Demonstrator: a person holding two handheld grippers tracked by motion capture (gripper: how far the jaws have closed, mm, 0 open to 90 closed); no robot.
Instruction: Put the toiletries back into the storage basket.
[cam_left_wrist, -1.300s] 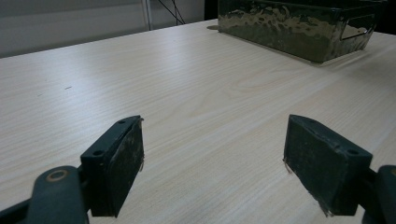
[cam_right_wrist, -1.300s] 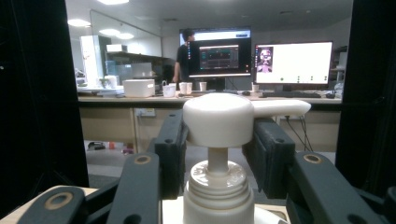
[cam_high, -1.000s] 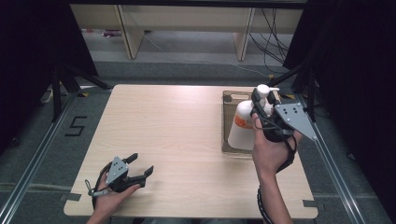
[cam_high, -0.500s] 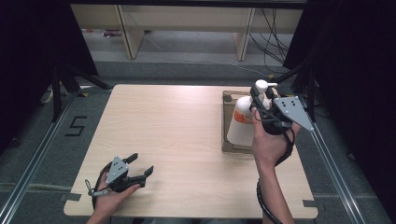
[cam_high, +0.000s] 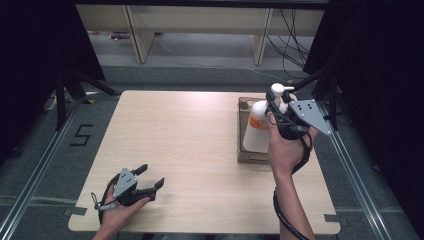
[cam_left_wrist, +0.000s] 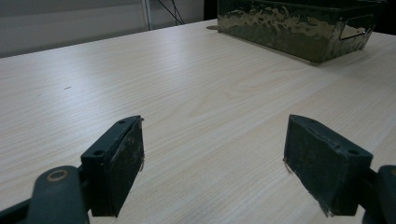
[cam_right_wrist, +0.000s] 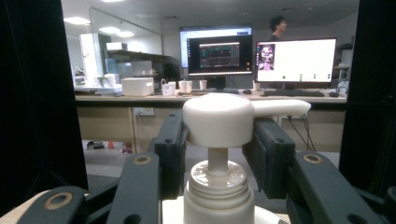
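Right gripper (cam_high: 278, 111) holds the pump bottle (cam_high: 257, 131) by its neck above the tray (cam_high: 243, 128).
The bottle hangs nearly upright, base in or just over the tray, jaws clamped under the pump head (cam_right_wrist: 217, 118). Left gripper (cam_high: 150, 180) rests far off, jaws wide and empty. "5" (cam_high: 80, 135) marks the floor; no label readable.

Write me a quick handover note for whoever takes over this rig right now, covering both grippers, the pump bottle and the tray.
Right gripper: jaws on either side of the white pump head of the pump bottle; a firm clamp cannot be confirmed.
Left gripper: open, nothing between its jaws, low over the table near its front left corner.
Bottle: upright at the dark tray by the table's right edge; whether it rests in the tray or is lifted is unclear.
Done: the right gripper has reached the bottle.
Left: probably finish moving the bottle; destination unclear.
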